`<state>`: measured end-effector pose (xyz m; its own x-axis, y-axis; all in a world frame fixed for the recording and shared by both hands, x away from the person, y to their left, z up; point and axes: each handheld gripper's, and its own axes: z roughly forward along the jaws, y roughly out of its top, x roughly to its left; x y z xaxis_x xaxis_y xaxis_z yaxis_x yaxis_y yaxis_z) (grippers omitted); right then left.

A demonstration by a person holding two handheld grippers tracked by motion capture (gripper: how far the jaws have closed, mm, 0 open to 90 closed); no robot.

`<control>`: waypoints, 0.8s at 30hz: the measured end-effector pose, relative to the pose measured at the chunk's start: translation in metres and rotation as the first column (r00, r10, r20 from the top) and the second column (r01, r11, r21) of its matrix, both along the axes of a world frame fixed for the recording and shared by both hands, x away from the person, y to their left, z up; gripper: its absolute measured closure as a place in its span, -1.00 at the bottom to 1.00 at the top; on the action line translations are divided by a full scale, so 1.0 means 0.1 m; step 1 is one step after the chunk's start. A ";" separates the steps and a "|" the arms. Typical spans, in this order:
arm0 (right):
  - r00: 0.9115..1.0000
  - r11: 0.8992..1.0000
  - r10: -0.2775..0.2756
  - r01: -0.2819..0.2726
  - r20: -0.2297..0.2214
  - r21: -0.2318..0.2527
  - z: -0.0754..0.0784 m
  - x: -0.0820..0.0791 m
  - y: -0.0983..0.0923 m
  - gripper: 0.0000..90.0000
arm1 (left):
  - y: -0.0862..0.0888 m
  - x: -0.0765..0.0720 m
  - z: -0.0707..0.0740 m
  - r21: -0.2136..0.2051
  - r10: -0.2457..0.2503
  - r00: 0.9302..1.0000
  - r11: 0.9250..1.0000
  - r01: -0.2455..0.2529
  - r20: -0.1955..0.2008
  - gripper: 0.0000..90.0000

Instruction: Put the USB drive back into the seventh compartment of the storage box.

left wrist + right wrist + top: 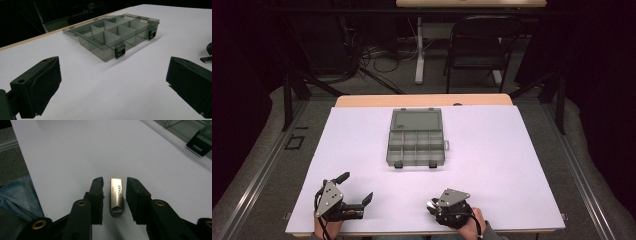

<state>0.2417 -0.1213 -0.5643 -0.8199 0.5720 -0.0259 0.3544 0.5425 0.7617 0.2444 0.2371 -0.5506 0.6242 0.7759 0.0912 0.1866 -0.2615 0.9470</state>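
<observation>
A small metal USB stick (117, 196) lies flat on the white worktop (492, 165) near the person's edge, lengthwise between the jaws of the right tongs (114, 195). Those jaws are drawn in close on either side of the stick, but a thin strip of white shows between each pad and the metal, so nothing is gripped. In the high view the right tongs (432, 205) sit low over the sheet at the near right, the hand (472, 222) behind them.

The left tongs (359, 189) rest at the near left, well apart from the stick, with jaws spread wide and nothing between them. From the left gripper view the stick's end (206, 59) shows at the far right edge.

Farther up the worktop, about in the middle, stands a grey see-through compartment box (416, 145), its lid (417, 120) folded back flat and two black latches (120, 52) facing the person.
</observation>
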 end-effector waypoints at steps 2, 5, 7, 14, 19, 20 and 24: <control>1.000 1.000 0.002 -0.002 -0.005 0.000 -0.01 0.00 0.00 0.56 | 0.00 0.01 0.00 0.002 0.001 1.000 1.000 -0.001 -0.003 -1.00; 1.000 1.000 0.002 -0.002 -0.007 -0.002 -0.02 0.01 0.00 0.58 | 0.00 0.01 0.00 0.002 0.002 1.000 1.000 -0.002 -0.005 -1.00; 1.000 1.000 0.002 -0.002 -0.010 0.002 -0.02 0.01 -0.01 0.59 | 0.00 0.01 -0.01 0.003 0.000 1.000 1.000 0.000 -0.005 -1.00; 1.000 1.000 0.010 -0.010 -0.012 0.012 -0.03 -0.01 0.00 0.74 | -0.01 0.02 -0.01 0.002 -0.003 1.000 1.000 0.003 -0.006 -1.00; 1.000 0.999 0.022 -0.021 -0.021 0.026 -0.04 0.00 -0.02 0.76 | -0.01 0.01 0.00 0.002 -0.004 1.000 1.000 0.004 -0.002 -1.00; 1.000 0.999 0.022 -0.021 -0.021 0.026 -0.04 0.00 -0.02 0.76 | -0.01 0.01 0.00 0.002 -0.004 1.000 1.000 0.004 -0.002 -1.00; 0.999 0.999 0.028 -0.027 -0.023 0.026 -0.03 0.00 -0.03 0.76 | -0.01 0.01 0.00 0.002 -0.005 1.000 1.000 0.005 -0.001 -1.00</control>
<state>0.2422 -0.1242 -0.5677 -0.8356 0.5493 0.0075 0.3571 0.5329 0.7671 0.2453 0.2361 -0.5509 0.6282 0.7726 0.0920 0.1859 -0.2639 0.9465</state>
